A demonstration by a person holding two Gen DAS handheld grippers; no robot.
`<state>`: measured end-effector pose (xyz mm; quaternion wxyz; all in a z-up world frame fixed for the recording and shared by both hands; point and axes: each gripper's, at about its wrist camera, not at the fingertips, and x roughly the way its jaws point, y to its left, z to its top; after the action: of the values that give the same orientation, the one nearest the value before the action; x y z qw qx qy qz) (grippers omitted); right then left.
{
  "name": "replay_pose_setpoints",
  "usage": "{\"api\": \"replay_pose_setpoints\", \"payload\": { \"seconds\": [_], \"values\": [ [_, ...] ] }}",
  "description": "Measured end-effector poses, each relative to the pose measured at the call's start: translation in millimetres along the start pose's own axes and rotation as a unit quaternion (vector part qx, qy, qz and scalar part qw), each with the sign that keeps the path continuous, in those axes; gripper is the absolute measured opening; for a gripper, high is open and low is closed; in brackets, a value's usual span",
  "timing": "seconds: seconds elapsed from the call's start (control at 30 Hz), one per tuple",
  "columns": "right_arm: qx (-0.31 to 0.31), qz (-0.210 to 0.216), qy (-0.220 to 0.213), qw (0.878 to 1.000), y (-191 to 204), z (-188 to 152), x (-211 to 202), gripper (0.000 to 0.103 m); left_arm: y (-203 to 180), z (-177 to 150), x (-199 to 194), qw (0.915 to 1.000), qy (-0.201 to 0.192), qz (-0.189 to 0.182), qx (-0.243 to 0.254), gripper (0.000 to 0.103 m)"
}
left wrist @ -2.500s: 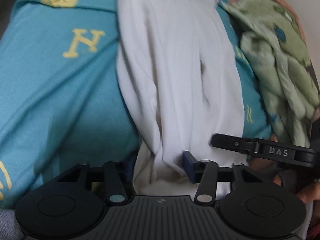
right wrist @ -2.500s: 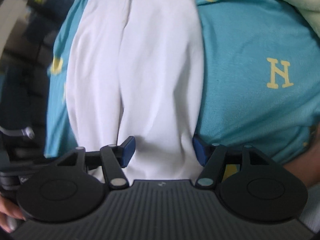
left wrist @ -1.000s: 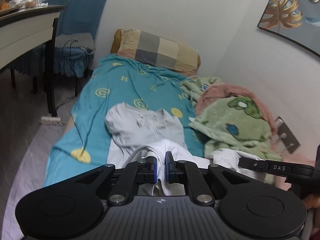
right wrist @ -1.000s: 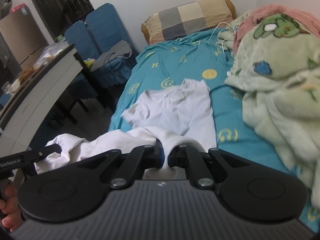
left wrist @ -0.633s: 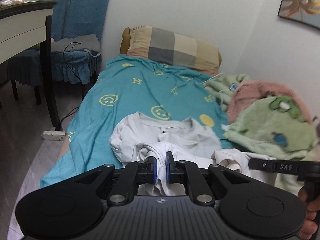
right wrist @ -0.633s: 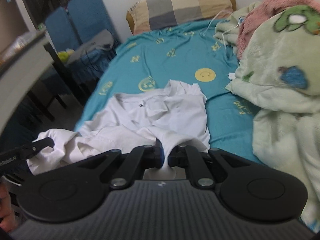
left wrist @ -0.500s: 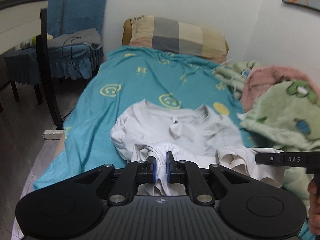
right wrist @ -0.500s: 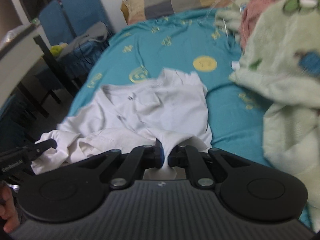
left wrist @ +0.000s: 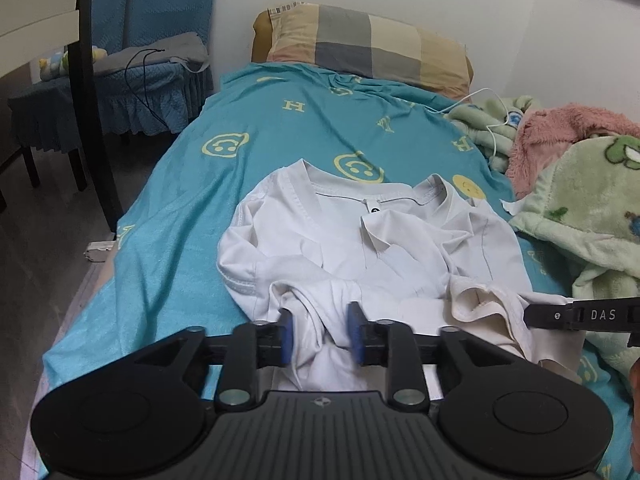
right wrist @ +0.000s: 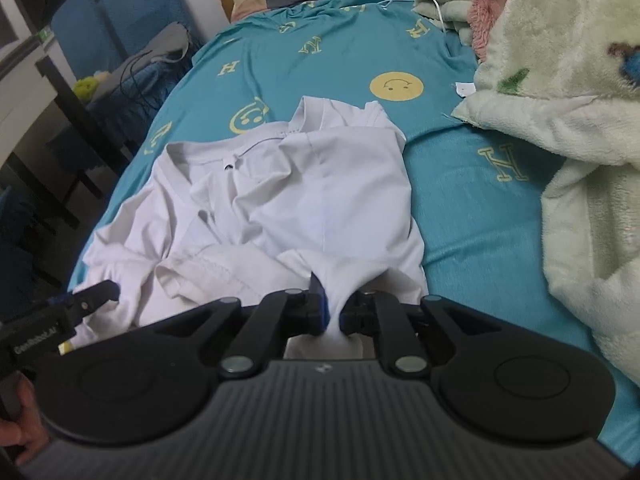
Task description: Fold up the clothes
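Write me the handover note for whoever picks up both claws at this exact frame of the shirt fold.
Left claw: jaws opening, pads apart, white shirt cloth lying loose between them.
Right claw: jaws just starting to open, hem fabric still pinched between the pads.
Shirt: on the teal bedsheet, collar toward the pillow, bottom part brought up over the body, bunched and creased. Green blanket lies to its right, apart from it.
Done: first fold laid down.
Left: finish releasing, smooth the bunched cloth, tidy the sleeves, fold again.
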<state>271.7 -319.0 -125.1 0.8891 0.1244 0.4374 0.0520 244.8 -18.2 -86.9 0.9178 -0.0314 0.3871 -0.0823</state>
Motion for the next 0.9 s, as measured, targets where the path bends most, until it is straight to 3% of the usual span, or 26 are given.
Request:
{"api": "replay_pose_setpoints", "payload": {
  "seconds": [0.03,0.07,0.1,0.17,0.3,0.43,0.53,0.7,0.83,0.9],
  "values": [
    [-0.006,-0.006,-0.005,1.0,1.6,-2.2,-6.1,0.016,-1.9,-2.0,-7.5,1.0,-0.005,0.004,0.002,0.062],
    [-0.009,-0.009,-0.012,1.0,2.7,-4.6,-13.1,0.026,-4.0,-4.7,-16.4,0.9999,-0.012,0.008,0.006,0.068],
    [-0.009,-0.007,-0.02,1.0,2.8,-7.5,-21.4,0.045,-6.2,-7.4,-25.3,0.9997,-0.02,0.012,0.01,0.069],
    [-0.004,0.0,-0.034,0.999,2.7,-13.9,-39.4,0.069,-9.1,-13.4,-43.1,0.9996,-0.024,0.011,0.01,0.078],
    [0.019,0.024,-0.05,0.998,-0.2,-27.9,-78.6,0.072,-6.1,-29.2,-79.6,0.999,0.004,-0.018,-0.04,0.082],
    [0.12,0.076,-0.035,0.989,-20.6,-51.8,-108.3,0.072,4.9,-57.7,-109.1,0.9901,0.047,-0.063,-0.116,0.083],
    [0.216,0.128,0.021,0.968,-41.0,-81.0,-108.6,0.072,17.7,-86.3,-109.0,0.9733,0.094,-0.101,-0.183,0.083],
    [0.308,0.159,0.093,0.933,-50.1,-117.3,-90.7,0.074,36.9,-117.2,-76.5,0.932,0.164,-0.134,-0.294,0.08],
    [0.355,0.173,0.141,0.908,-48.7,-131.1,-68.5,0.074,48.8,-127.1,-54.4,0.9054,0.173,-0.146,-0.359,0.076],
    [0.375,0.162,0.155,0.9,-49.5,-136.8,-59.4,0.073,52.1,-128.5,-53.2,0.8989,0.158,-0.155,-0.378,0.066]
  ]
}}
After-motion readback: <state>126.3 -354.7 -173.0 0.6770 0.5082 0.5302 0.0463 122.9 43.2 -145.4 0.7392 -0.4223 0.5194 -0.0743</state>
